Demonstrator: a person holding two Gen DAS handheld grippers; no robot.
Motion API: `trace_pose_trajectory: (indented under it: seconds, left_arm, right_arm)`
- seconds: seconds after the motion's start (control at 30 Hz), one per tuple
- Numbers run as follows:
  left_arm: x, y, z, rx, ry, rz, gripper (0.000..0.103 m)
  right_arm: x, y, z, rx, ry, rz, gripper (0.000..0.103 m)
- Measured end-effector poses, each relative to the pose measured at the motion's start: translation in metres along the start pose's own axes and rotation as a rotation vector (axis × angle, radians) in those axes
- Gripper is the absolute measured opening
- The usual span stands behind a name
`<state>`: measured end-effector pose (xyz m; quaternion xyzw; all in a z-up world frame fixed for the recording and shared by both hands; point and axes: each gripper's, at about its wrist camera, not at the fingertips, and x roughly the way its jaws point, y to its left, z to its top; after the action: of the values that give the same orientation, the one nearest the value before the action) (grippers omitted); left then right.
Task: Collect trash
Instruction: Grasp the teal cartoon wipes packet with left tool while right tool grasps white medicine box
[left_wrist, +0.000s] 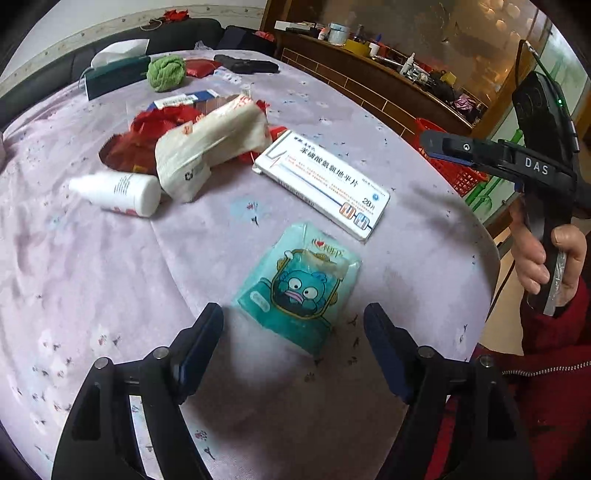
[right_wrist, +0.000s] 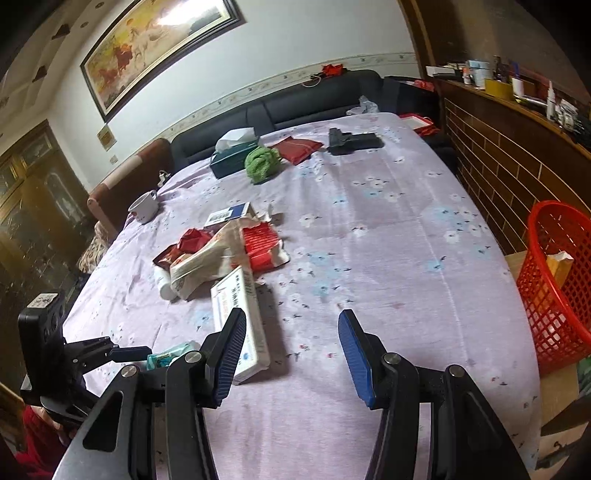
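Left wrist view: left gripper (left_wrist: 293, 325) spread wide, nothing pinched, poised over flat teal cartoon-printed tissue packet (left_wrist: 299, 284) lying on lilac floral tablecloth (left_wrist: 92, 277). Just beyond, white flat medicine box (left_wrist: 321, 184).

Right wrist view: right gripper (right_wrist: 291, 339) parted, empty, above bare cloth. At table's right edge, red plastic mesh basket (right_wrist: 557, 291).

A home living room — black sofa (right_wrist: 314, 99), framed painting (right_wrist: 155, 44), clothed table (right_wrist: 369, 229).

"DAS" on right tongs (left_wrist: 436, 142), "28" on white medicine box (left_wrist: 321, 184), recycling sign on white wrapper (left_wrist: 207, 147)
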<state>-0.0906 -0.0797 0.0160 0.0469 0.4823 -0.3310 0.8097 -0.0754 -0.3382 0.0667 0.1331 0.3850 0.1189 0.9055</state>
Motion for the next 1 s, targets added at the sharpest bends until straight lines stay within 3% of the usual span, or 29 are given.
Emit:
trace_pose_trajectory:
  seconds: [0.17, 0.3, 0.43, 0.63, 0.73, 0.87, 1.0]
  left_arm:
    - [0.004, -0.008, 0.01, 0.008, -0.026, 0.035, 0.077]
    - [0.019, -0.018, 0.018, 0.038, 0.021, 0.078, 0.077]
    - [0.024, -0.027, 0.018, 0.056, 0.0, 0.128, 0.076]
    - [0.022, -0.024, 0.015, 0.01, -0.081, 0.179, 0.052]
    - [0.013, -0.014, 0.013, -0.059, -0.126, 0.161, 0.039]
    - [0.001, 0.004, 0.01, -0.169, -0.185, 0.175, 0.033]
    - [-0.002, 0.008, 0.008, -0.209, -0.203, 0.205, 0.033]
  right_arm:
    - [0.008, 0.01, -0.002, -0.001, 0.026, 0.02, 0.056]
    - [0.01, 0.018, -0.003, -0.015, 0.03, 0.016, 0.056]
    - [0.015, 0.022, -0.004, -0.023, 0.045, 0.012, 0.056]
    - [0.032, 0.034, -0.005, -0.062, 0.077, -0.001, 0.059]
    - [0.043, 0.037, -0.007, -0.083, 0.098, -0.011, 0.062]
    - [0.063, 0.043, -0.011, -0.112, 0.137, -0.016, 0.062]
    - [0.082, 0.049, -0.016, -0.125, 0.166, -0.021, 0.062]
